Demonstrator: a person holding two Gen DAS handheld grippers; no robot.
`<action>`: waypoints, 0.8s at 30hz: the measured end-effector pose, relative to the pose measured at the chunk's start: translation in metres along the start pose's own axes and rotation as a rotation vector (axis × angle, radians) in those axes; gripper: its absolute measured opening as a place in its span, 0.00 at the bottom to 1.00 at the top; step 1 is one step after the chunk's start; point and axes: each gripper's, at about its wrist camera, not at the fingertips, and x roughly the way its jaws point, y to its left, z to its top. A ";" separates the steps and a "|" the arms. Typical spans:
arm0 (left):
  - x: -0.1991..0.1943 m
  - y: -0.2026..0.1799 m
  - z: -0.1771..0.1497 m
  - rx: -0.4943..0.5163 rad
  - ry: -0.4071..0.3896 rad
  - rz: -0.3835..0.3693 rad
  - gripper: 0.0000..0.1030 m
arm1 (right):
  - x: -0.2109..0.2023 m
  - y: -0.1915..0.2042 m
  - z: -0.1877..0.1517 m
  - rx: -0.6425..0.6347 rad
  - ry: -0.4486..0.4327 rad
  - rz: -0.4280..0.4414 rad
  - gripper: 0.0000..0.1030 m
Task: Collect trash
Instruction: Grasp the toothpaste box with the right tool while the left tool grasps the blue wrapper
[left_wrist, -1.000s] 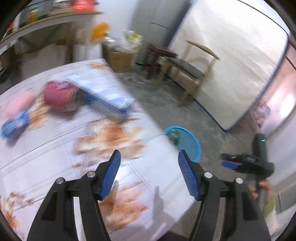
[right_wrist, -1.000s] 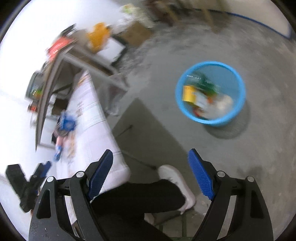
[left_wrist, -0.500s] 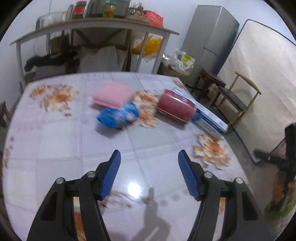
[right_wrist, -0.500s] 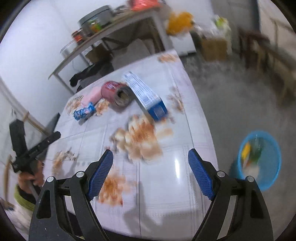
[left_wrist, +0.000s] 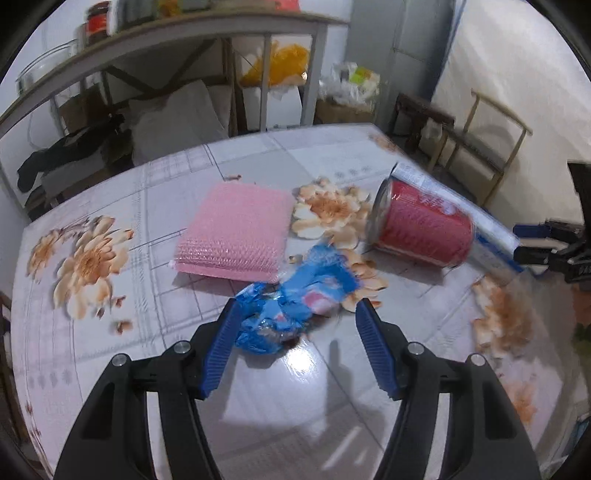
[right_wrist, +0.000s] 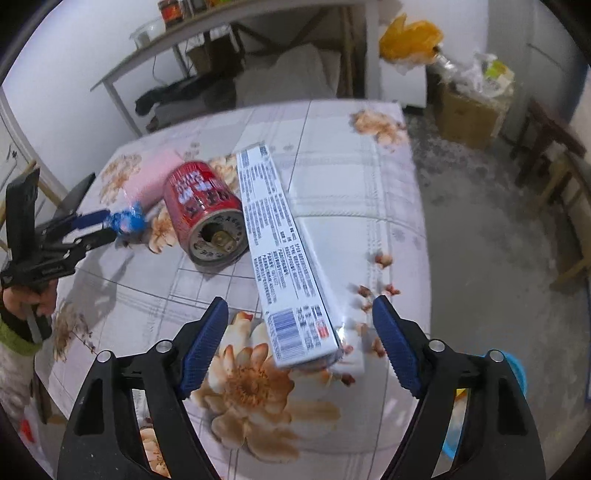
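Observation:
A crumpled blue wrapper lies on the flowered table, between the fingers of my left gripper. That gripper is open, and its right pad stands clear of the wrapper. Behind the wrapper lie a pink bubble pack and a red can on its side. A long white and blue box lies beside the can. Its near end sits between the fingers of my right gripper, whose jaws are closing without touching it. The right wrist view also shows the left gripper at the wrapper.
A blue bin with trash stands on the floor past the table's right edge. A metal shelf, bags and a cardboard box are behind the table. A wooden chair stands at the right.
Both views swung from the floor and bin back onto the table. My left gripper came down around the blue wrapper. My right gripper moved over the near end of the long box.

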 end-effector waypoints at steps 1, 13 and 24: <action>0.007 -0.002 0.002 0.026 0.018 0.021 0.61 | 0.005 0.000 0.000 -0.005 0.020 -0.004 0.69; 0.019 -0.018 0.002 0.033 0.042 0.051 0.29 | 0.013 0.001 -0.022 0.111 0.094 0.022 0.37; -0.029 -0.052 -0.052 -0.084 0.071 -0.059 0.25 | -0.030 0.001 -0.101 0.278 0.080 0.085 0.37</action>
